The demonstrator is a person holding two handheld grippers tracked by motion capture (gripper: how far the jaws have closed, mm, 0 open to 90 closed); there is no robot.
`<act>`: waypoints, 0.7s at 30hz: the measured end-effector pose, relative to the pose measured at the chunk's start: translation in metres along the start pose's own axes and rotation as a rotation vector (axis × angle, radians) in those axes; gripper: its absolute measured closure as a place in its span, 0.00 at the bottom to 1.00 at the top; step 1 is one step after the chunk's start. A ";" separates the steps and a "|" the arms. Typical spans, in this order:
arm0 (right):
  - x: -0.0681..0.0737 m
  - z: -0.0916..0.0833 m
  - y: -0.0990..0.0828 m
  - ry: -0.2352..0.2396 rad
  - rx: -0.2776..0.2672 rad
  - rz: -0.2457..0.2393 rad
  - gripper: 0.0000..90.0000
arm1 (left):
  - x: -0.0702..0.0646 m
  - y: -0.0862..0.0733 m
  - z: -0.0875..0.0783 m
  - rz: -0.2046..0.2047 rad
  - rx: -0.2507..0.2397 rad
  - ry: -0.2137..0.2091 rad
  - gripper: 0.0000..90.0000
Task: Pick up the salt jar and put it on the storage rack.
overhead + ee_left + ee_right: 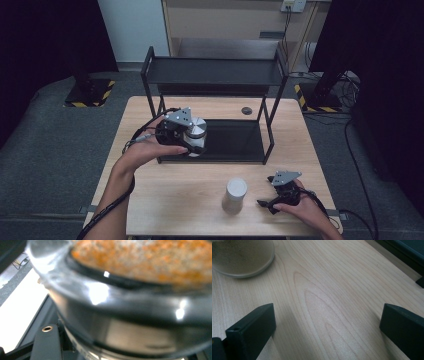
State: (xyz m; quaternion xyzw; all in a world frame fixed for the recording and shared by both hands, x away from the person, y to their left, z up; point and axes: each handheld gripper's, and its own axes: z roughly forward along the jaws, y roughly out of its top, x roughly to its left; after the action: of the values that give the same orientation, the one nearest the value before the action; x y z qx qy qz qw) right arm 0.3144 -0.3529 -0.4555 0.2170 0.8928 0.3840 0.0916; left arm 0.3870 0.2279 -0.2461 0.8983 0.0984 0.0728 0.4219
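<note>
the left claw (192,142) is clamped on a jar (196,131) with a silver lid, holding it above the lower shelf of the black rack (150,70), at about ten o'clock from the bench's (165,200) middle. in the left gripper view the jar (130,315) sits very close and blurred, with orange-speckled contents behind clear glass, so i can't say for sure whether it is clear of the shelf or just touching it. a second jar, the white-capped jar (234,195), stands on the bench at about six o'clock, just beside the right claw (267,204), which rests on the bench with its jaws wide apart and nothing between them; the right gripper view shows bare wood between them and that jar's base (242,257) at eleven o'clock. my reading: one jar is mid-transfer at the rack, the other not yet picked up, so roughly half the work remains.
</note>
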 end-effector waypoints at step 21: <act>0.000 0.000 0.000 0.000 0.002 0.001 0.02 | 0.016 0.039 -0.033 0.020 -0.001 0.022 0.33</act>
State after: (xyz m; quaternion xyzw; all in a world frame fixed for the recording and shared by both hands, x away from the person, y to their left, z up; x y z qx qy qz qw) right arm 0.3143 -0.3529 -0.4551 0.2177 0.8930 0.3833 0.0911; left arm 0.3997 0.2317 -0.1945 0.8982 0.0940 0.0868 0.4205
